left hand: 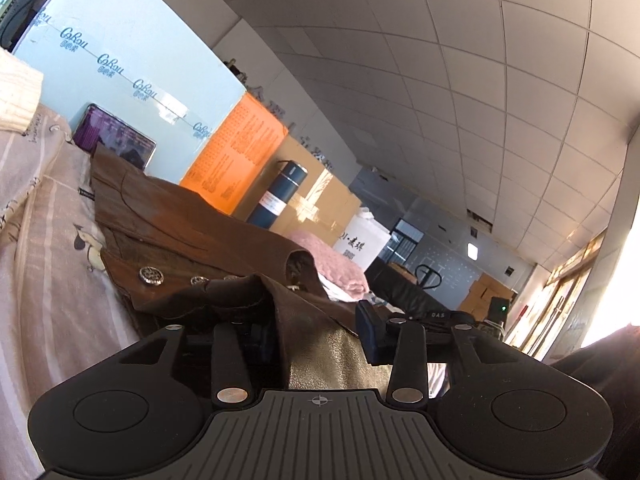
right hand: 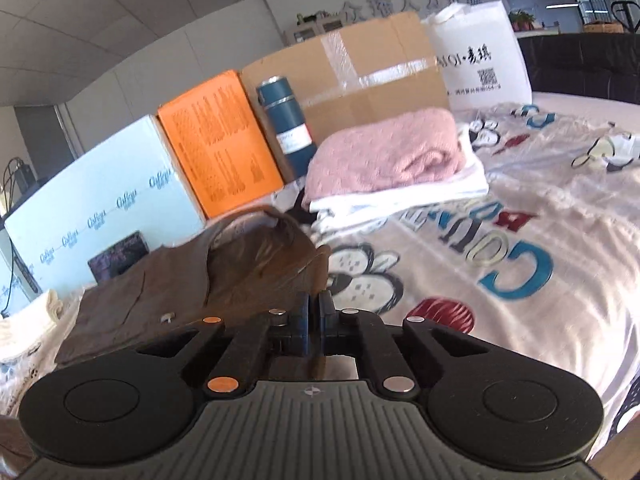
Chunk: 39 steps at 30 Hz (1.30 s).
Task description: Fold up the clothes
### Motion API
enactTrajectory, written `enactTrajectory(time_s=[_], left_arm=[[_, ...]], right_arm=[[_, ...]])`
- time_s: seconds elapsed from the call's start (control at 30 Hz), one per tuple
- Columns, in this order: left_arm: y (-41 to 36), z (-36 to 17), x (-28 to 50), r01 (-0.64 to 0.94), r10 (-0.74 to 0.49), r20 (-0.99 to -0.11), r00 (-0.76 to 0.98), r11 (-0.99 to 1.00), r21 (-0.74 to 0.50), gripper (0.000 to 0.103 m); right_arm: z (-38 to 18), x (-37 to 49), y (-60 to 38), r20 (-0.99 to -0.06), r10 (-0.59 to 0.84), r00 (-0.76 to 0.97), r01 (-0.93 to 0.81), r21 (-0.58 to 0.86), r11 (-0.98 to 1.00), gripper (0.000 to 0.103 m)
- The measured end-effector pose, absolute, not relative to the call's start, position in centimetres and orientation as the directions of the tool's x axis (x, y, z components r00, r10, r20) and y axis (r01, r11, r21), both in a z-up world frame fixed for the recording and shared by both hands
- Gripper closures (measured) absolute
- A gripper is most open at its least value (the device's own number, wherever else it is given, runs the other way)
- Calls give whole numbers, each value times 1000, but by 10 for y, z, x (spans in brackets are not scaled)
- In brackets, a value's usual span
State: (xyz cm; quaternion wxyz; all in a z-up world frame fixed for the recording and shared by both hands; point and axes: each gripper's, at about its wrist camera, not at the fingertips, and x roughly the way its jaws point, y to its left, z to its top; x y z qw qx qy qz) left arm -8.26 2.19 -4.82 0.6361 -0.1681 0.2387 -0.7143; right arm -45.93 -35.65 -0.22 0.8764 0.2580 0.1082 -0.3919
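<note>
A brown leather jacket point(left hand: 192, 216) is seen spread across a bed covered by a cartoon-print blanket point(right hand: 500, 240), its metal buttons point(left hand: 151, 275) catching the light. The left gripper point(left hand: 316, 332) is held with its jaws wide apart, a fold of the jacket lying between them; one blue pad point(left hand: 368, 332) is visible at the right, while the other is hidden behind the leather. The right gripper point(right hand: 313, 320) is pressed closed on a thin edge of the same jacket point(right hand: 180, 288), which is lifted slightly at that corner. Behind the garment, a folded pink towel point(right hand: 384, 156) is stacked on folded white clothes point(right hand: 400, 196) (the pile sits well apart from the jacket). Along the back, a pale blue box point(right hand: 100, 196), an orange box point(right hand: 220, 140), a dark blue flask point(right hand: 286, 120), a taped cardboard box point(right hand: 360, 72) and a white tote bag point(right hand: 476, 52) are lined up. A tablet point(left hand: 118, 136) is propped against the pale blue box.
</note>
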Motion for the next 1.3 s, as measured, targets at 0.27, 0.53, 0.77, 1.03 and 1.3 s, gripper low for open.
enactTrajectory(time_s=[0.27, 0.53, 0.77, 1.03, 1.3], left_arm=[[28, -48, -81, 870, -965, -236, -115, 17, -492, 48], [22, -13, -34, 838, -965, -206, 162, 245, -488, 23], [-51, -14, 17, 735, -901, -385, 202, 399, -548, 24], [-88, -31, 26, 719, -869, -472, 150, 423, -551, 28], [-97, -25, 11, 796, -853, -491, 176, 416, -439, 90]], right_arm=[[3, -478, -374, -425, -719, 550, 834, 243, 495, 94], [15, -420, -391, -409, -552, 726, 682, 334, 650, 49], [25, -332, -444, -463, -331, 822, 553, 514, 656, 45], [12, -283, -513, -516, -288, 806, 580, 593, 559, 43], [-8, -266, -545, -590, -340, 733, 665, 515, 541, 44]])
